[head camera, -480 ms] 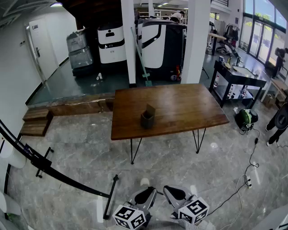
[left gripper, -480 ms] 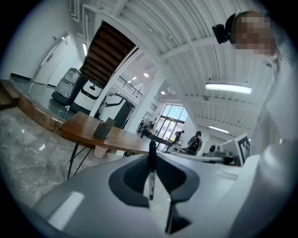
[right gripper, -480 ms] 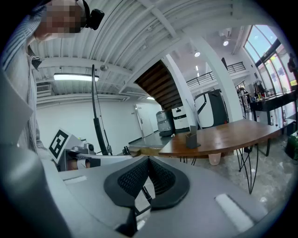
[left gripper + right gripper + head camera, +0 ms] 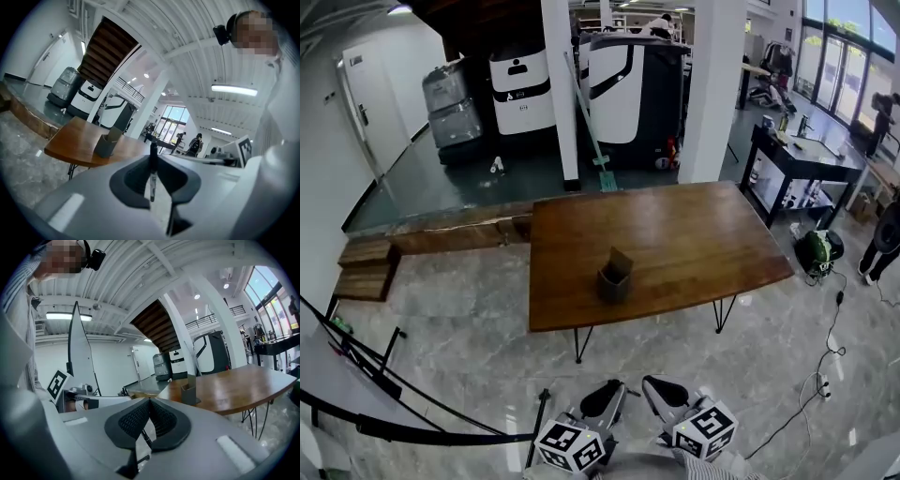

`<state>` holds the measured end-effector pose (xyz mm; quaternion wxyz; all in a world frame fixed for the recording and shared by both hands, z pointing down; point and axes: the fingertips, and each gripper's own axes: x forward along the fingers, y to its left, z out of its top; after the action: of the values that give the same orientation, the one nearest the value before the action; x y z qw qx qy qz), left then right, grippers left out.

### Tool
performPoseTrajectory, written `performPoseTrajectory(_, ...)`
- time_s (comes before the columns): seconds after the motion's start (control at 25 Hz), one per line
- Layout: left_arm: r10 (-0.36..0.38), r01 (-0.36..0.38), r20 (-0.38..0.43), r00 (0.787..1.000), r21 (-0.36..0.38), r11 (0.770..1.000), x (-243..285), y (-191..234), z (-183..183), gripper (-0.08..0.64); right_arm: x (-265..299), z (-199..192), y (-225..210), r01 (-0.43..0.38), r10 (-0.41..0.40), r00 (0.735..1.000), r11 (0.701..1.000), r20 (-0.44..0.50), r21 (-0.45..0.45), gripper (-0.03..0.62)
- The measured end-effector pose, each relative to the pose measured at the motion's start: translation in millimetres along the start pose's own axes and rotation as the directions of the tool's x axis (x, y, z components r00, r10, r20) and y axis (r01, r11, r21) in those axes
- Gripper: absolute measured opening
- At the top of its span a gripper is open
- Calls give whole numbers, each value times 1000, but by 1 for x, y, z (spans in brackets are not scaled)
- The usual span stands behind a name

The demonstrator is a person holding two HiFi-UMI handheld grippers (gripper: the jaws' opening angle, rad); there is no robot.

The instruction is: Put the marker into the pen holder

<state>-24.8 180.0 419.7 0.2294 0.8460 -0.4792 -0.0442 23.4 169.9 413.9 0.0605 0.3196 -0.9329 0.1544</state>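
Observation:
A dark grey pen holder [image 4: 614, 277] stands on the wooden table [image 4: 694, 234], near its front edge and left of centre. It also shows in the left gripper view as the holder [image 4: 107, 143] and in the right gripper view as the holder [image 4: 189, 392], well ahead of both grippers. My left gripper [image 4: 153, 157] is shut on a black-and-white marker [image 4: 153, 173] that stands upright between the jaws. My right gripper [image 4: 150, 401] is shut with nothing in it. In the head view, the left gripper [image 4: 609, 389] and right gripper [image 4: 654, 386] sit side by side over the floor, short of the table.
Marble floor lies between me and the table. A black curved rail [image 4: 412, 431] crosses the lower left. White pillars [image 4: 717, 84] and black-and-white machines [image 4: 628, 84] stand behind the table. At right are a black side table [image 4: 797, 155], floor cables [image 4: 825, 366] and a person [image 4: 886, 234].
The head view has shifted forward, so the table and pen holder sit slightly lower and closer. Both grippers keep their place at the bottom of the view.

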Motion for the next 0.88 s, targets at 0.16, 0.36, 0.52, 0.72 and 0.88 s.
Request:
performPoseTrajectory(0.16, 0, 0, 16, 1000, -4, 1000, 34, 43, 39, 44, 51, 27, -27, 5, -5, 1000, 1000, 4, -11, 0)
performPoseTrajectory(0.36, -14, 14, 17, 1000, -7, 1000, 76, 93, 74, 44, 107, 49, -64, 29, -28, 1000, 999, 9, -30, 0)
performPoseTrajectory(0.52, -13, 13, -1, 1000, -21, 1000, 98, 121, 84, 44, 135, 57, -85, 54, -54, 999, 999, 6, -1, 0)
performPoseTrajectory(0.72, -16, 15, -34, 999, -46, 999, 120, 137, 84, 44, 149, 54, -102, 71, -71, 997, 997, -15, 44, 0)
performPoseTrajectory(0.88, -13, 11, -34, 999, -53, 999, 136, 142, 86, 44, 151, 51, -120, 75, -74, 997, 996, -26, 51, 0)
